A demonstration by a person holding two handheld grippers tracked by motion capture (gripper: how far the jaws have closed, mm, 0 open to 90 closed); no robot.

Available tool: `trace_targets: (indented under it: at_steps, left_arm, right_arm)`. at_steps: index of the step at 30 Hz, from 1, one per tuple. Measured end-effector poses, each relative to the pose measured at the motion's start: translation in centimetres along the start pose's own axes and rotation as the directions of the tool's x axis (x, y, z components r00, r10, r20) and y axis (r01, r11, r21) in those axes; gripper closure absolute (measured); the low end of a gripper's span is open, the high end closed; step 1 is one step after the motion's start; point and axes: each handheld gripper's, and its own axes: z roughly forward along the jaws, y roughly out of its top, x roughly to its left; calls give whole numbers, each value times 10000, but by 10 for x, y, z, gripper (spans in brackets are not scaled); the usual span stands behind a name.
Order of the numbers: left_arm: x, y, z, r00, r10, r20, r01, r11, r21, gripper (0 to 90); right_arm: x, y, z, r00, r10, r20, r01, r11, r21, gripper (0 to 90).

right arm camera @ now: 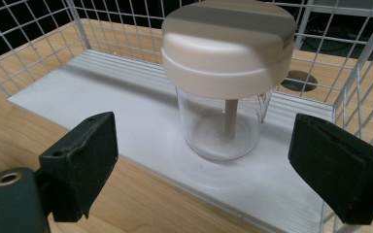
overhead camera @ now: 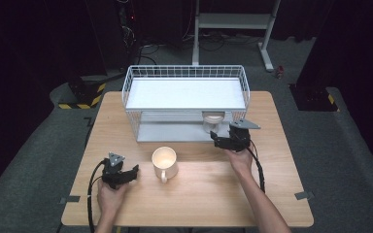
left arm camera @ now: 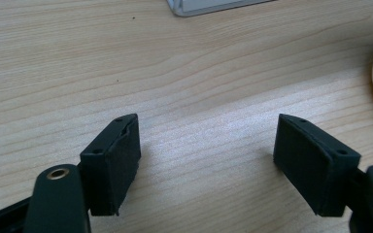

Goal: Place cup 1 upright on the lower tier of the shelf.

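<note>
My right gripper (overhead camera: 217, 137) is at the front of the white wire rack (overhead camera: 184, 73), and its jaws are spread wide with nothing between them. Straight ahead of it, in the right gripper view, stands the clear glass jar with a cream plastic lid (right arm camera: 227, 77). The jar is upright on the white bottom shelf (right arm camera: 102, 102) of the rack, near the right end, and it sits beyond the jaw tips, so the pads do not touch it. Inside the jar I see a thin stick, but I cannot tell what it is.

My left gripper (overhead camera: 126, 173) is low over the light wooden table (overhead camera: 199, 194), well apart from the rack. Its jaws are also wide apart and hold nothing. Just to the right of it stands a cream ceramic mug (overhead camera: 164, 163), upright, with the handle turned toward me.
</note>
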Motion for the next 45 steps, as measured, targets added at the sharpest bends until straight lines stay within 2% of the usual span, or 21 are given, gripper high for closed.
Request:
trace_targets:
  at_steps: [8, 19, 27, 33, 38, 45]
  left_arm:
    - [0, 0, 0, 10000, 2, -4, -2, 10000, 17, 255]
    - [0, 0, 0, 10000, 10, -8, -10, 10000, 18, 255]
    - [0, 0, 0, 10000, 13, 1, -13, 10000, 34, 255]
    - [0, 0, 0, 10000, 18, -8, -18, 10000, 25, 255]
    - [0, 0, 0, 10000, 6, -8, -6, 10000, 29, 255]
    - [0, 0, 0, 10000, 18, 0, -18, 10000, 40, 255]
  right_arm:
    - [0, 0, -17, 9996, -52, -260, 47, 9998, -210, 140]
    - [-2, -4, -31, 9981, -74, -611, 47, 9990, -444, 198]
    - [-1, -7, -47, 9966, -200, -800, 131, 9961, -867, 222]
    - [-4, -11, -62, 9947, -88, -1026, -23, 9942, -1076, 245]
    - [-5, -15, -73, 9956, -90, -929, -18, 9934, -1150, 211]
    - [-9, -21, -87, 9965, 108, -825, -201, 9934, -1127, 214]
